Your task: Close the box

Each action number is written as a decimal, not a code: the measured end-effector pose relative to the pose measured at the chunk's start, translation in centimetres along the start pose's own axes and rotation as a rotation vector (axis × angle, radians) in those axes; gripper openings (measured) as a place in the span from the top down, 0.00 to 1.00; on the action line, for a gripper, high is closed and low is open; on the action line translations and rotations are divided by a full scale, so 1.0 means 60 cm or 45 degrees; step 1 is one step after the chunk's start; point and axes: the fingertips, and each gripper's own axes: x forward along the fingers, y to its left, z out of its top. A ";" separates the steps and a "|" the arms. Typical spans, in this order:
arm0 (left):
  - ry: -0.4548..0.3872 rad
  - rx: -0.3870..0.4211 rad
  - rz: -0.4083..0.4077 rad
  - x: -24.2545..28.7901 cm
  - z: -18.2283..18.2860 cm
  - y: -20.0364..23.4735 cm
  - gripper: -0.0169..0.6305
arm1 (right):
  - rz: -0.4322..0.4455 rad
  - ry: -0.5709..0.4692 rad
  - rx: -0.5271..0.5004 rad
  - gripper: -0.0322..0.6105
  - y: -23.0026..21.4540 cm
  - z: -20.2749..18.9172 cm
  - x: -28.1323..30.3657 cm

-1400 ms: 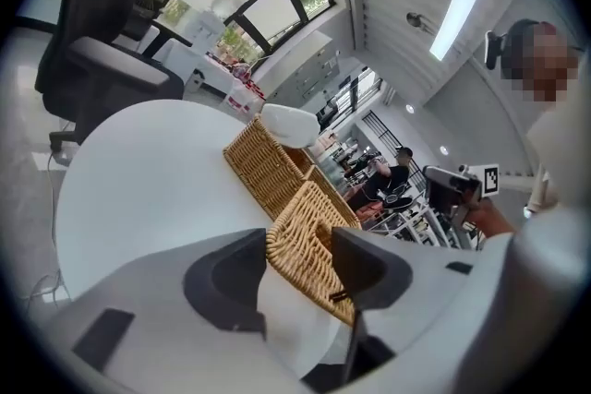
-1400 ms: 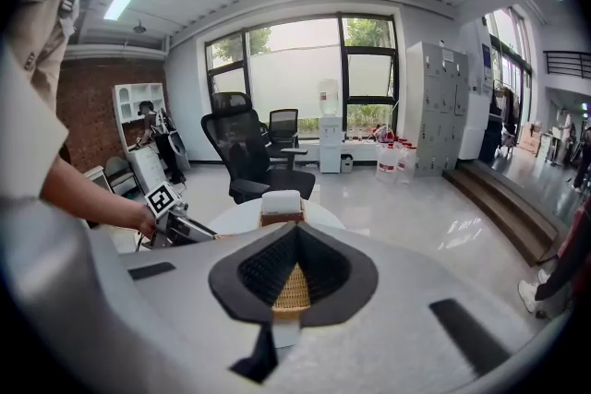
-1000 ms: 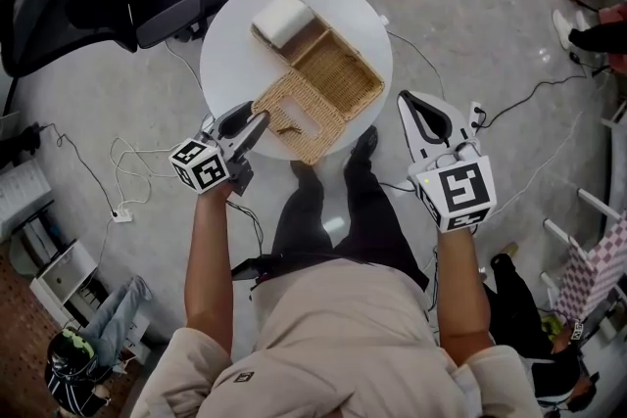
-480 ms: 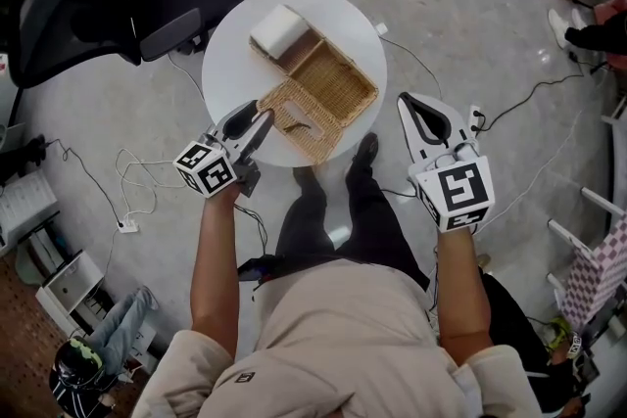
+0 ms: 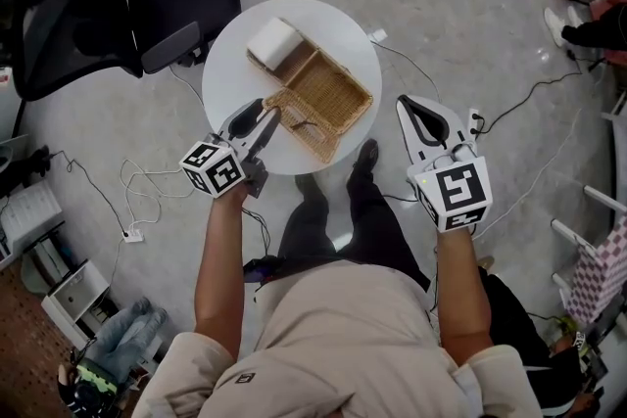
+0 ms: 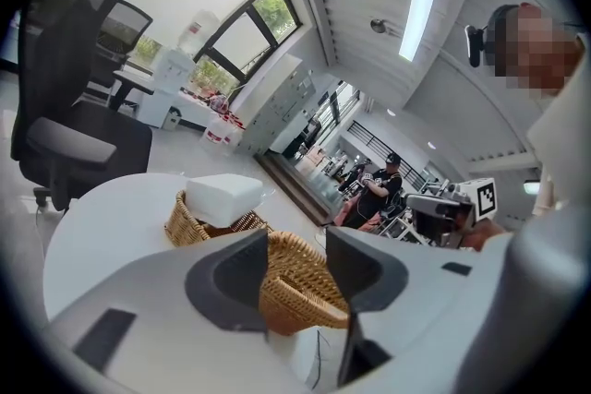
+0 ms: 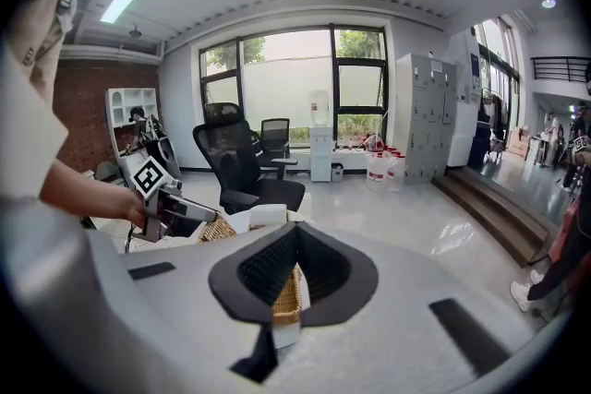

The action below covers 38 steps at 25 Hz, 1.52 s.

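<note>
A wicker box point(image 5: 333, 85) stands open on the round white table point(image 5: 230, 78). A white block point(image 5: 272, 41) fills its far compartment. The hinged wicker lid point(image 5: 306, 127) hangs out toward me, tilted up at its near left edge. My left gripper point(image 5: 265, 116) is shut on that edge, and the weave point(image 6: 300, 286) fills the gap between its pads. My right gripper point(image 5: 403, 101) hovers off the table's right side, shut and empty, level with the box. In the right gripper view, wicker point(image 7: 286, 295) shows behind the closed tips.
Two black office chairs point(image 5: 118, 5) stand left of the table. Cables point(image 5: 137, 186) trail over the floor on both sides. My legs and shoes point(image 5: 362, 157) are under the table's near edge. Another person's foot point(image 5: 588, 29) shows at the far right.
The lid lay flatter a second ago and now stands steeper, lifted at the gripped edge. My left gripper has shifted slightly right with it. The right gripper has stayed put.
</note>
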 end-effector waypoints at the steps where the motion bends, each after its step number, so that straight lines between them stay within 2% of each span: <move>1: 0.002 0.003 0.002 0.004 0.003 -0.001 0.70 | -0.002 -0.001 0.000 0.96 -0.002 0.001 0.000; 18: 0.040 0.095 0.039 0.050 0.022 -0.017 0.68 | -0.035 -0.007 0.008 0.96 -0.034 0.004 -0.019; 38: 0.092 0.223 0.108 0.156 0.042 -0.029 0.67 | -0.067 0.002 0.017 0.96 -0.090 0.001 -0.051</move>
